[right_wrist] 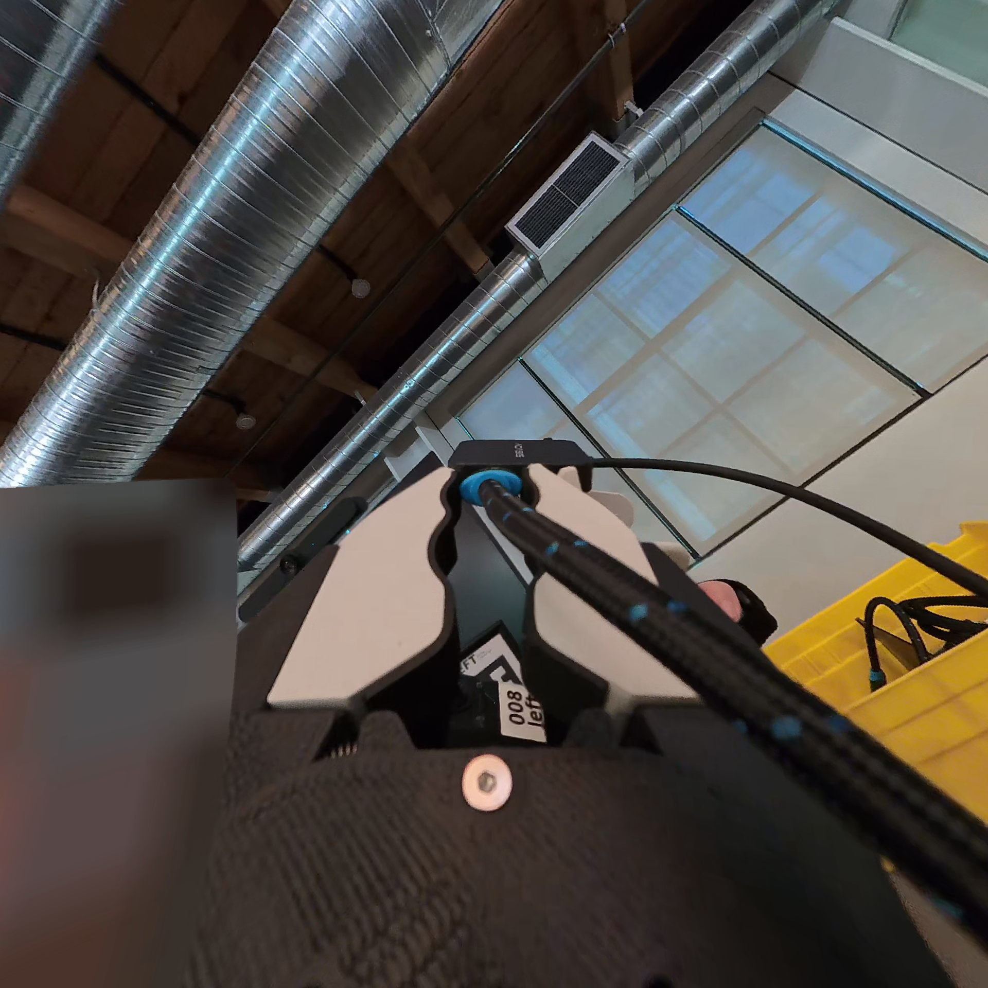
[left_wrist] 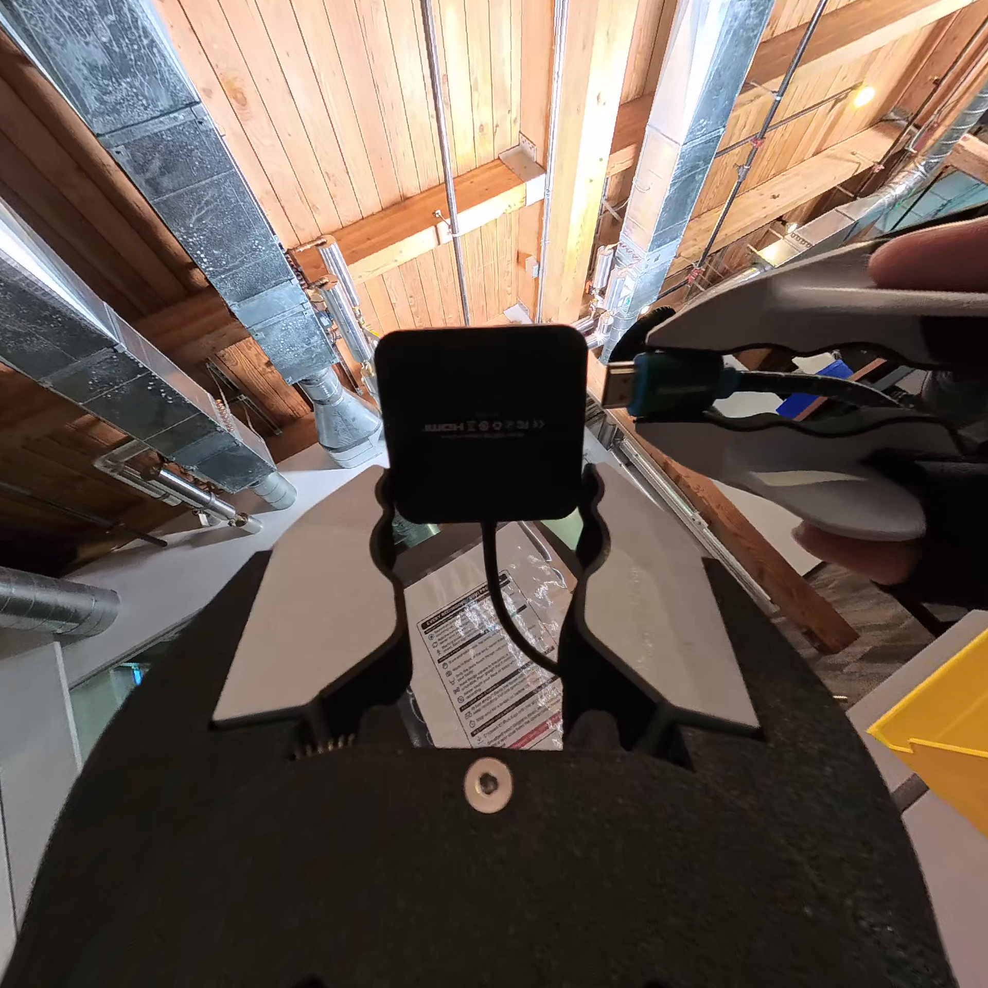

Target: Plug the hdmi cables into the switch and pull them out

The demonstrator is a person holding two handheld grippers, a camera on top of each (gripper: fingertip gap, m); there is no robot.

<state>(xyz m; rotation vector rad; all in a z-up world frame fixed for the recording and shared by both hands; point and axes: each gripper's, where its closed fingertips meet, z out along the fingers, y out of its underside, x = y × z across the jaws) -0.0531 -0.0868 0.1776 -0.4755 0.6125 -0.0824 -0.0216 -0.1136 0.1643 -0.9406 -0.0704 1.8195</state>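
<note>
Both grippers point(left_wrist: 487, 494) point(right_wrist: 489, 481) clamped: switch point(left_wrist: 481, 422), plug point(left_wrist: 668, 382)

Bright daylight, fisheye-bent edges, soft blur on near parts

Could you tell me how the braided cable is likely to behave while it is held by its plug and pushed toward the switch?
The plug looks rigid, clamped in the right gripper, so it should push straight. The braided cable is thick, probably stiff, and may tug sideways. The switch, pinched only at its lower edge, might tilt.
</note>
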